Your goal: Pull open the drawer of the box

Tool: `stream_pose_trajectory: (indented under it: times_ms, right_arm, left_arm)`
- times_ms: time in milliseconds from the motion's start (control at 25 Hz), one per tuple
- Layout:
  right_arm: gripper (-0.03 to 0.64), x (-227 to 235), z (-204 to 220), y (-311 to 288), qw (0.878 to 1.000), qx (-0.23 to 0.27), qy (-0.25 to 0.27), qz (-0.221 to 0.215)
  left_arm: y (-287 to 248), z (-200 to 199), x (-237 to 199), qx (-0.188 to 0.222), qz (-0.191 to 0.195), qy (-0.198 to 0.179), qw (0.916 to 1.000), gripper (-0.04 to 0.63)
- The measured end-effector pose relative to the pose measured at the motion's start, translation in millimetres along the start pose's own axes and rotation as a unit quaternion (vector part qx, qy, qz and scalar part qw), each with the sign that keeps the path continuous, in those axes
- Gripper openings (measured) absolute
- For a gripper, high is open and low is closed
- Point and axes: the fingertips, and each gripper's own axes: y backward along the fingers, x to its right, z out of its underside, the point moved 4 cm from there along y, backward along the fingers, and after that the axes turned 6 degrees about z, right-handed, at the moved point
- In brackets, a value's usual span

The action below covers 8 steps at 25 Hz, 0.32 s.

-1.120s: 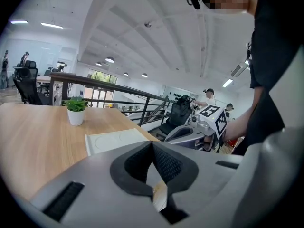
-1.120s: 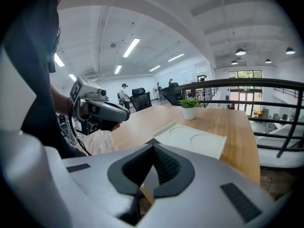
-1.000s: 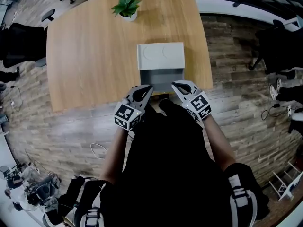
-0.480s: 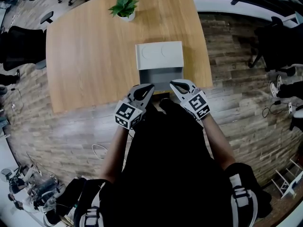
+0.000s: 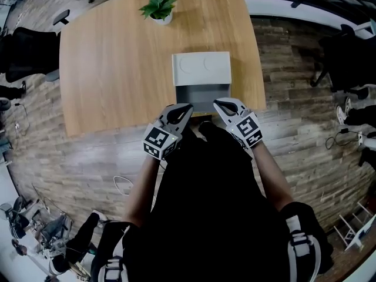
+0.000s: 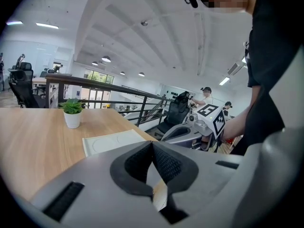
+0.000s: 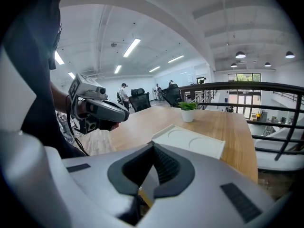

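Note:
A white box (image 5: 201,68) with two round dents in its lid stands on the wooden table (image 5: 117,69) near the front edge. The grey drawer (image 5: 203,97) shows below the lid on my side; how far out it stands I cannot tell. My left gripper (image 5: 187,107) hovers at the drawer's front left corner, shut with nothing between its pads. My right gripper (image 5: 216,104) is at the front right corner, also shut and empty. The left gripper view shows the lid (image 6: 114,140) beyond the closed jaws, as does the right gripper view, where the lid (image 7: 190,140) lies ahead.
A small potted plant (image 5: 158,7) stands at the table's far edge behind the box. Office chairs (image 5: 23,51) sit to the left, and more stand on the wood-plank floor (image 5: 294,122) to the right. Cables and gear lie at the lower left.

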Motion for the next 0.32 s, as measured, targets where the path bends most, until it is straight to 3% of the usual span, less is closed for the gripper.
stream_pose_trajectory:
  times_ms: [320]
  right_arm:
    - [0.025, 0.8, -8.2, -13.4, 1.0, 0.0, 0.011, -0.014]
  left_arm:
    - [1.6, 0.8, -7.9, 0.0, -0.011, 0.006, 0.9999, 0.022]
